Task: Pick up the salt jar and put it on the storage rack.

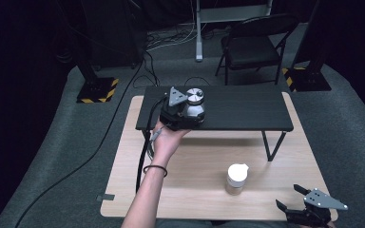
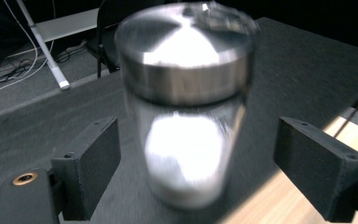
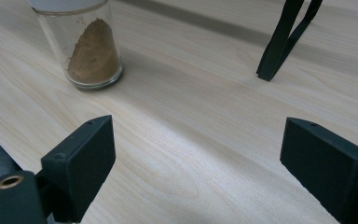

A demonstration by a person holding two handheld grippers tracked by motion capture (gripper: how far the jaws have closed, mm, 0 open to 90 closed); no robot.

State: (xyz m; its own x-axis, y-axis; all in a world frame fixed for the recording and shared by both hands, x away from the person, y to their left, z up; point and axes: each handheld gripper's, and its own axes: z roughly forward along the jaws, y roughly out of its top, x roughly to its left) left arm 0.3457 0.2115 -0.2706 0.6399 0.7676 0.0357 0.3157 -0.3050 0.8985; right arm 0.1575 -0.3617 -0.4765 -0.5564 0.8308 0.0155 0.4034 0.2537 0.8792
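Note:
A glass jar with a steel lid (image 1: pixel 195 97) stands on the left part of the black raised shelf (image 1: pixel 247 107). My left gripper (image 1: pixel 186 118) is open around it, held by a hand with a black wristband. In the left gripper view the jar (image 2: pixel 186 93) is blurred and holds something white, and there is a gap between it and each jaw of the gripper (image 2: pixel 207 165). A second jar with a white lid (image 1: pixel 236 178) stands on the wooden table; it holds brown powder (image 3: pixel 93 58). My right gripper (image 1: pixel 289 195) is open and empty at the table's front right corner, over bare wood (image 3: pixel 205 168).
The black shelf stands on thin legs (image 3: pixel 282 39) on the light wooden table (image 1: pixel 199 156). Grey carpet surrounds the table. A black folding chair (image 1: pixel 254 45), stand bases with yellow-black tape (image 1: pixel 97 90) and cables lie beyond.

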